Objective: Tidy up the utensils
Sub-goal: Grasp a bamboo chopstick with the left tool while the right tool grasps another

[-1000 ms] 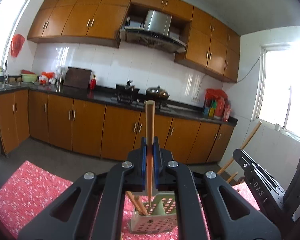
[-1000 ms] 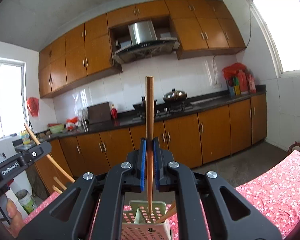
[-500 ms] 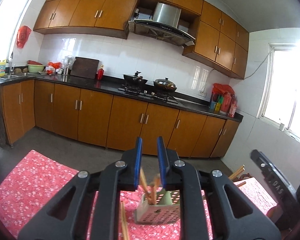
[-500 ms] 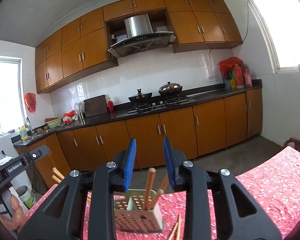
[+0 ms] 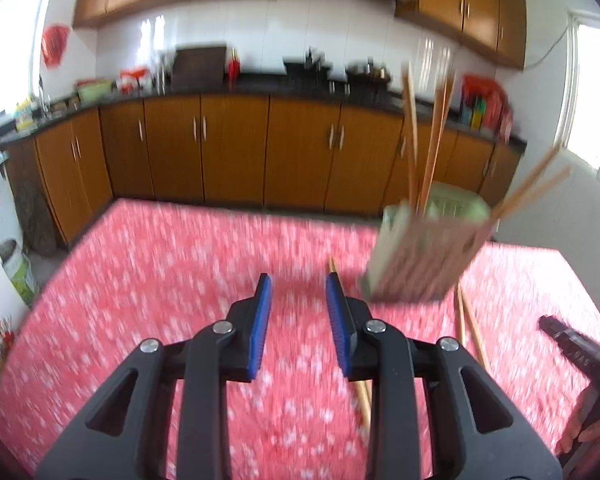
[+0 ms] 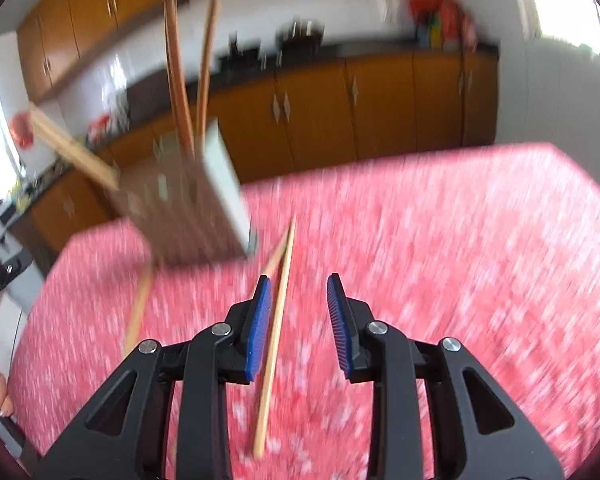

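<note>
Left gripper (image 5: 296, 312) hangs over the red cloth (image 5: 160, 280), its jaws opening with nothing between them. Right of it stands the green caddy (image 5: 424, 256) with chopsticks (image 5: 432, 144) upright inside — more lie loose on the cloth beside it. Right gripper (image 6: 296, 312) stands parted; one chopstick (image 6: 276, 328) lies on the cloth under its gap, unpinched — the caddy (image 6: 220, 184) sits to its upper left.

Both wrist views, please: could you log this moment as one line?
left gripper: opening, empty | right gripper: open, chopstick lying loose between jaws | holder: chopsticks inside | tablecloth: more loose chopsticks
</note>
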Demonstrator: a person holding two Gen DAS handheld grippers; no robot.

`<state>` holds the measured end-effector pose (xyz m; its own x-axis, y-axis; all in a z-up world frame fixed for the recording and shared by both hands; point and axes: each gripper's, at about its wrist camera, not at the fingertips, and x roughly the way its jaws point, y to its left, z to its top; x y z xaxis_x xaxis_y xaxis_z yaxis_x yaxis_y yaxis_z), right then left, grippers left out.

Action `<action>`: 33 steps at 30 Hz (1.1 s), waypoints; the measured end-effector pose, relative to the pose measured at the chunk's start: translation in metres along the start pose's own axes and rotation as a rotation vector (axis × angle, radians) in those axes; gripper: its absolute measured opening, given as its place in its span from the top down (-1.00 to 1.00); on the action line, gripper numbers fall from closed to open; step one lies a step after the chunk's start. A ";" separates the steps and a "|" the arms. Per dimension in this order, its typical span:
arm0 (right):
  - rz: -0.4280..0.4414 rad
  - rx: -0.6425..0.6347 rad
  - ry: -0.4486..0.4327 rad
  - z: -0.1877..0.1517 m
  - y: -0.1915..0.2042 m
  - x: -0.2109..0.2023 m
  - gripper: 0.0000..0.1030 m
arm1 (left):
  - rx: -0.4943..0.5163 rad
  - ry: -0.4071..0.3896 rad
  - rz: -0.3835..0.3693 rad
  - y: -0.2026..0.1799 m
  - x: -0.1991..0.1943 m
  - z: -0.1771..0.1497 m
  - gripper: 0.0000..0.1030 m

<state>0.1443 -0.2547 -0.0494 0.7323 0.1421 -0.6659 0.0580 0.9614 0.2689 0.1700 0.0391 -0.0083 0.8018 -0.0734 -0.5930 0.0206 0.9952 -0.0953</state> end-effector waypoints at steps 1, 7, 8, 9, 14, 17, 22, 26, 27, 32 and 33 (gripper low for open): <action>0.008 0.002 0.028 -0.005 0.001 0.006 0.42 | -0.003 0.023 -0.009 0.001 0.005 -0.007 0.44; 0.023 -0.026 0.141 -0.032 0.018 0.039 0.43 | -0.029 0.141 -0.086 0.002 0.029 -0.046 0.44; 0.013 -0.040 0.151 -0.034 0.020 0.043 0.43 | -0.029 0.152 -0.093 0.000 0.031 -0.050 0.44; 0.001 -0.052 0.160 -0.035 0.022 0.047 0.47 | -0.027 0.160 -0.098 -0.003 0.033 -0.051 0.44; -0.054 -0.055 0.150 -0.034 0.012 0.052 0.85 | -0.021 0.210 -0.130 -0.012 0.045 -0.063 0.44; -0.111 -0.009 0.134 -0.031 -0.006 0.052 0.85 | -0.003 0.232 -0.141 -0.020 0.050 -0.068 0.44; -0.128 0.038 0.128 -0.031 -0.022 0.050 0.85 | 0.032 0.260 -0.139 -0.031 0.058 -0.075 0.46; -0.127 0.031 0.126 -0.031 -0.022 0.051 0.85 | 0.054 0.276 -0.133 -0.036 0.063 -0.079 0.53; -0.127 0.030 0.126 -0.031 -0.022 0.051 0.85 | 0.062 0.280 -0.127 -0.038 0.064 -0.081 0.56; -0.128 0.009 0.124 -0.033 -0.021 0.048 0.85 | 0.098 0.276 -0.089 -0.044 0.066 -0.082 0.57; -0.124 0.004 0.125 -0.034 -0.019 0.048 0.85 | 0.101 0.282 -0.079 -0.045 0.068 -0.082 0.59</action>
<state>0.1553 -0.2583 -0.1096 0.6292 0.0510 -0.7755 0.1456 0.9725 0.1820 0.1747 -0.0157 -0.1098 0.5987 -0.1521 -0.7864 0.1475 0.9860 -0.0784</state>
